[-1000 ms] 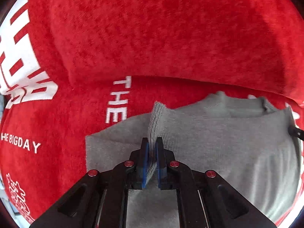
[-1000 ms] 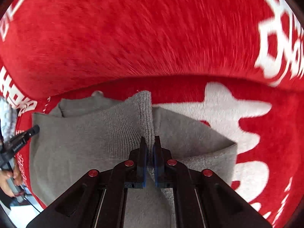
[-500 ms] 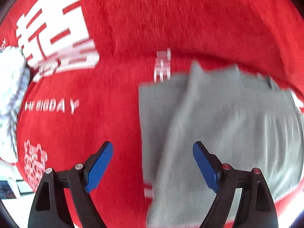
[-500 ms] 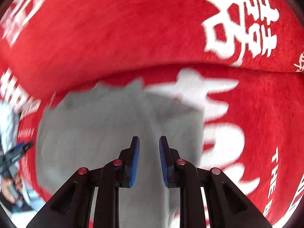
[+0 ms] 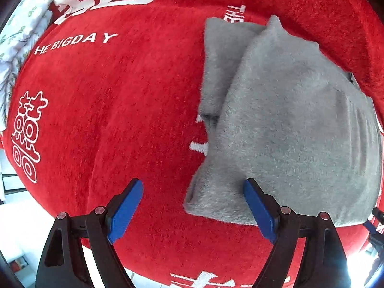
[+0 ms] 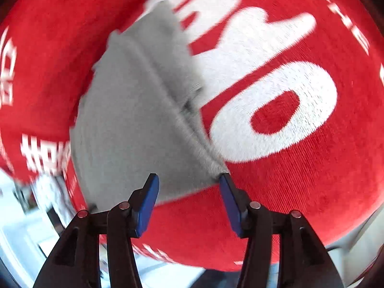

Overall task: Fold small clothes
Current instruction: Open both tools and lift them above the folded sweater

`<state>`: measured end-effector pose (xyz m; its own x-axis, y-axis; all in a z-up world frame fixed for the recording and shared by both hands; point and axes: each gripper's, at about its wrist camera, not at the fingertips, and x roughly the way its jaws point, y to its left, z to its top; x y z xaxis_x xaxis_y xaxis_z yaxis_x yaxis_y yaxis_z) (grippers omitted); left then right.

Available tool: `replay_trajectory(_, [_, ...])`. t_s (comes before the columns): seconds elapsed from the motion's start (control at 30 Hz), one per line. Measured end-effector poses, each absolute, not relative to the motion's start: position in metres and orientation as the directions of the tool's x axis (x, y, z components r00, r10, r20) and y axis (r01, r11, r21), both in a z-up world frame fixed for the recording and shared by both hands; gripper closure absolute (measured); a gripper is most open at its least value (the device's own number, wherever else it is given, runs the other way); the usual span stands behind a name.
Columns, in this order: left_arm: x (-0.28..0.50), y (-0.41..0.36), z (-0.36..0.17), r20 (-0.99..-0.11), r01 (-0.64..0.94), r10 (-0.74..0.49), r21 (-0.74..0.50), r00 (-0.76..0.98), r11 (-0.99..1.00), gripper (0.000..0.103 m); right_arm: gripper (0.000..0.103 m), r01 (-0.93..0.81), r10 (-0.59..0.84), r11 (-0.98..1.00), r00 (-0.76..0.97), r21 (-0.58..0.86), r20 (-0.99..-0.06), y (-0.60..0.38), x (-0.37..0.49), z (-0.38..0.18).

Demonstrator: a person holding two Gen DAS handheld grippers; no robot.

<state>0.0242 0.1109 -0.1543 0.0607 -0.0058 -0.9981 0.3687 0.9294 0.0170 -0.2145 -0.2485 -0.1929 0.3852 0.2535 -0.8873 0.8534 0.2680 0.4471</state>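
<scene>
The grey knitted garment (image 5: 288, 124) lies folded on the red blanket (image 5: 120, 108), one layer doubled over another so that a narrower strip of the lower layer shows along its left edge in the left wrist view. In the right wrist view the same garment (image 6: 134, 124) shows a raised crease running from far to near, which looks like the line of the fold just laid. It sits flat and free, with nothing gripping it.

The left hand-held gripper (image 5: 192, 206) hangs with its blue pads spread wide over the garment's near left corner. The right hand-held gripper (image 6: 188, 204) is likewise spread wide, its right pad just at the near end of the crease; this view is blurred, so contact cannot be judged. Both seem open because the fold has been let go.

The blanket carries white lettering (image 5: 74, 43) and large white characters (image 6: 264, 84). A floral white cloth (image 5: 21, 31) lies at the far left.
</scene>
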Motion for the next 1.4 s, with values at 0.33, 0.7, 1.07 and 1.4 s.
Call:
replay_trajectory(0.33, [0.027,0.1,-0.131,-0.991,0.4,-0.023,0.031,0.131,0.916,0.017,0.09,0.816,0.199,0.475,0.265,0.33,-0.943,-0.253,-0.197,-0.185])
replay_trajectory(0.7, [0.066,-0.001,-0.103,-0.954,0.558,-0.279,-0.174,0.109,0.811,0.024,0.087,0.699,0.043,0.663,0.321,0.268,-0.946,-0.274,-0.144,-0.134])
replay_trajectory(1.07, [0.09,-0.009,-0.15,-0.983,0.51,-0.175,-0.123,0.055,0.851,0.024,0.093,0.698,0.239,0.568,0.366,0.436,-0.899,-0.303,-0.111,-0.197])
replay_trajectory(1.4, [0.071,0.019,-0.126,-0.991,0.482,-0.03,0.038,0.133,0.875,0.023,0.088,0.722,0.161,0.576,0.36,0.384,-0.919,-0.308,-0.129,-0.17])
